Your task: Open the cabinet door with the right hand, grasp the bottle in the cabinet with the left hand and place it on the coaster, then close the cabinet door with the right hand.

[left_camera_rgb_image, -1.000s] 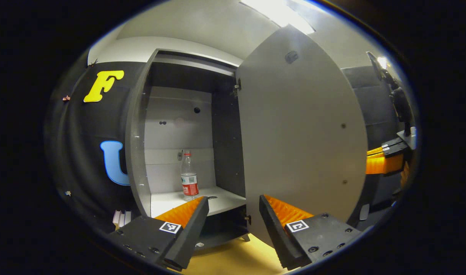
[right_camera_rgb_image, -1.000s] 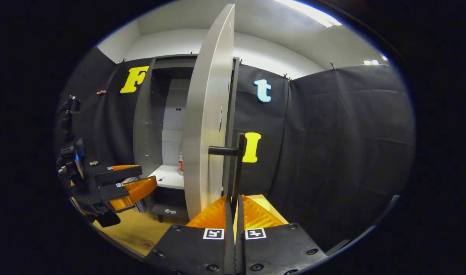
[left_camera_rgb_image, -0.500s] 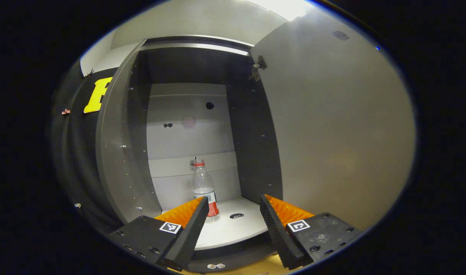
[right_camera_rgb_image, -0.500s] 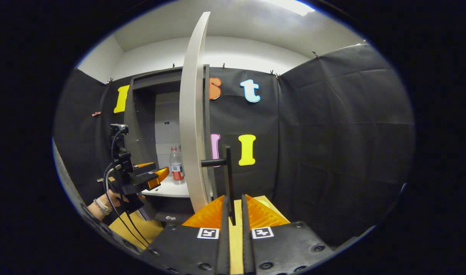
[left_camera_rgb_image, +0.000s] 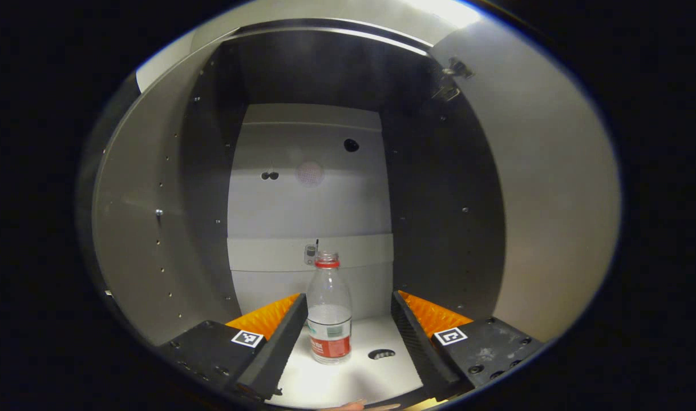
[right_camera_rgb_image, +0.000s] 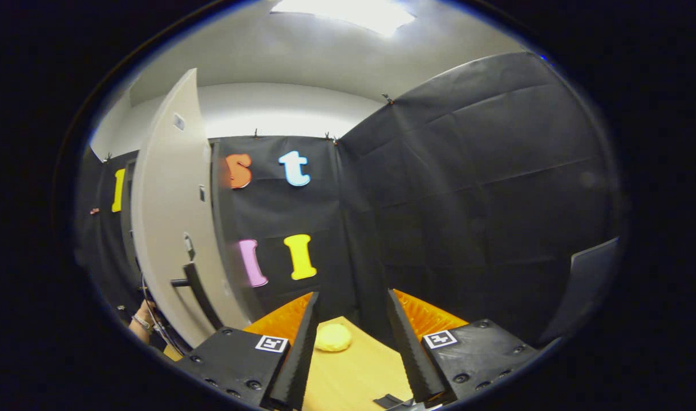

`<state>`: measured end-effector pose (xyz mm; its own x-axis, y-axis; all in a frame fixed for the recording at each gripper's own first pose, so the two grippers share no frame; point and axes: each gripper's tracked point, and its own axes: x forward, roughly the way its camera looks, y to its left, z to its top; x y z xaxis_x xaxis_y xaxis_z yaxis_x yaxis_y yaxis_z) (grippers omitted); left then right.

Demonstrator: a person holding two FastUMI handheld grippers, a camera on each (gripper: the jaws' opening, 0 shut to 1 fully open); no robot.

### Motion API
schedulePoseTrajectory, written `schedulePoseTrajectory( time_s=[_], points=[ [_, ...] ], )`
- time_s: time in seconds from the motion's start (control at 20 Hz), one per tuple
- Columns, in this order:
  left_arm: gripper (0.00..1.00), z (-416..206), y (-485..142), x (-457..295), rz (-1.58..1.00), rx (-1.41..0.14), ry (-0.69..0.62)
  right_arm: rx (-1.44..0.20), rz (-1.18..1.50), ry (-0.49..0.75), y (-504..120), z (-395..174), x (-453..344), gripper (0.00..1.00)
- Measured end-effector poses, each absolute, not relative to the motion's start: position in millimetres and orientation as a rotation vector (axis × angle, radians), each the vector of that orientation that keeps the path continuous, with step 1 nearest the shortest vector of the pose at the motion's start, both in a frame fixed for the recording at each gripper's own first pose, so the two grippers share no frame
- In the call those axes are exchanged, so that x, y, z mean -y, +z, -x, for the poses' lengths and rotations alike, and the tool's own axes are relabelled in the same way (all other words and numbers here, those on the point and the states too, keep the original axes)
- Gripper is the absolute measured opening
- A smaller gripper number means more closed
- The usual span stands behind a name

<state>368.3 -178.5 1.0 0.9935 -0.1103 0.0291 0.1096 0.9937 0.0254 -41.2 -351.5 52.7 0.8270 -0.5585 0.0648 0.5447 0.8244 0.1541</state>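
Bottle (left_camera_rgb_image: 328,317) upright on the pale cabinet shelf (left_camera_rgb_image: 353,382), seen between the two fingers of the left gripper (left_camera_rgb_image: 349,325), nearer the left finger; contact not discernible. Left gripper fingers spread wide, gripping nothing. Clear body, red cap and red label band noted. Small dark hole (left_camera_rgb_image: 381,354) in the shelf just right of the bottle. Pale back panel (left_camera_rgb_image: 311,200) behind, with several small holes; dark side walls to either side; grey inner face of the open cabinet door (left_camera_rgb_image: 553,188) at far right, hinge near its top.

Right gripper (right_camera_rgb_image: 352,319) likewise spread wide, holding nothing, poised over a yellow wooden tabletop (right_camera_rgb_image: 353,371). Round yellow coaster (right_camera_rgb_image: 333,337) lying on that tabletop, visible between the fingers. Cabinet door (right_camera_rgb_image: 165,228) standing open at left in the right gripper view, its dark bar handle (right_camera_rgb_image: 197,294) well apart from the right gripper. Wrist with a bracelet (right_camera_rgb_image: 140,323) at lower left. Black cloth booth wall (right_camera_rgb_image: 468,200) behind and to the right; white ceiling with a light panel (right_camera_rgb_image: 348,11) overhead.
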Motion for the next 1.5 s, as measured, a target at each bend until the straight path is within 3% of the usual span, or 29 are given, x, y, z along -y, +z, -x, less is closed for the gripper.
schedulePoseTrajectory(
  time_s=[0.05,0.1,0.15,0.25,0.3,0.65,0.75,0.85,1.5],
  points=[
    [0.93,-376.1,-3.4,177.2,-0.023,0.023,-0.096,0.119,-0.128,-0.612,52.9,41.7,358.7,0.75],
    [0.93,-383.8,-9.1,174.0,-0.017,0.009,-0.084,0.129,-0.124,-0.626,53.9,39.9,365.5,0.81],
    [0.94,-391.6,-12.9,170.1,-0.013,-0.003,-0.070,0.133,-0.114,-0.638,54.0,37.6,371.8,0.75],
    [0.93,-412.0,-21.1,163.1,-0.012,-0.016,-0.046,0.121,-0.073,-0.670,44.3,35.2,379.8,0.84],
    [0.93,-419.4,-26.0,162.4,-0.010,-0.030,-0.040,0.103,-0.052,-0.687,37.7,31.6,387.0,0.98],
    [0.93,-462.4,-53.7,155.7,0.033,-0.111,-0.033,0.031,0.065,-0.705,30.7,-4.5,401.6,0.97],
    [0.80,-462.1,-55.7,155.9,0.025,-0.119,-0.038,0.018,0.065,-0.696,29.2,-7.7,395.8,0.97],
    [0.80,-452.1,-52.9,157.9,0.024,-0.129,-0.065,0.009,0.067,-0.695,29.0,-6.4,388.7,0.97],
    [0.80,-255.4,-15.7,137.4,-0.026,-0.038,-0.326,0.044,0.136,-0.617,55.6,30.5,260.3,0.98]
  ],
)
